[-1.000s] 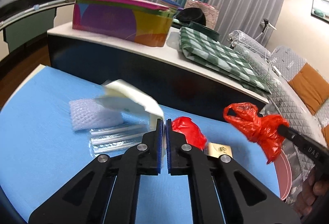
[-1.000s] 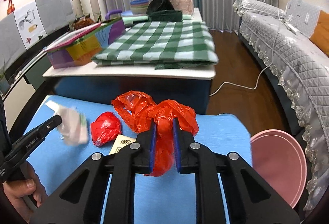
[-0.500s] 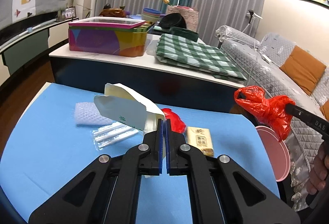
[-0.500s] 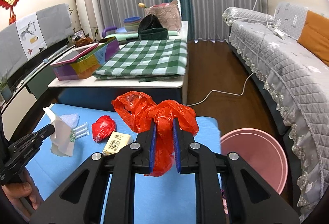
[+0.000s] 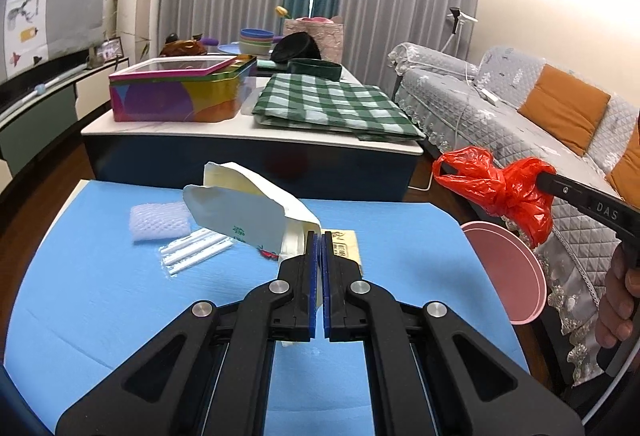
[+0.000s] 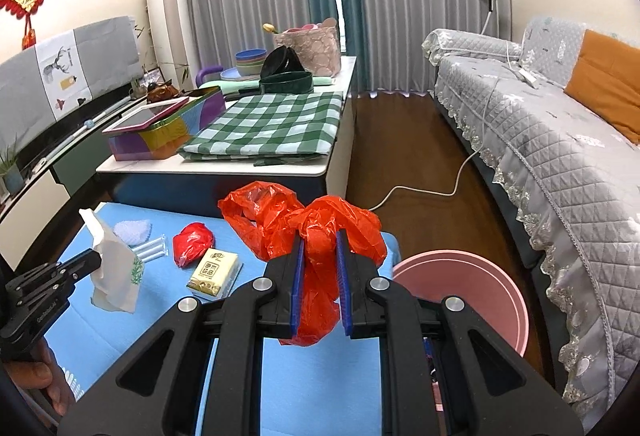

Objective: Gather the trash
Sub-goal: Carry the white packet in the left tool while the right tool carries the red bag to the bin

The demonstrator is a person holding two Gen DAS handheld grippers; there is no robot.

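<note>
The blue bench [image 6: 120, 332] is the landmark. Above its left part, the left gripper [image 6: 98, 259] is closed on a white paper bag [image 6: 114, 272] and holds it in the air. On the bench, right of this bag, lie a white foam net [image 5: 160, 222], clear tubes [image 5: 196, 250], a small red bag [image 6: 192, 244] and a tissue pack [image 6: 214, 272]. Above the right edge of the bench, the right gripper [image 6: 319, 272] is clamped on a red plastic bag [image 6: 304, 224]. A pink bin [image 6: 480, 284] stands just beside the bench, on the right.
</note>
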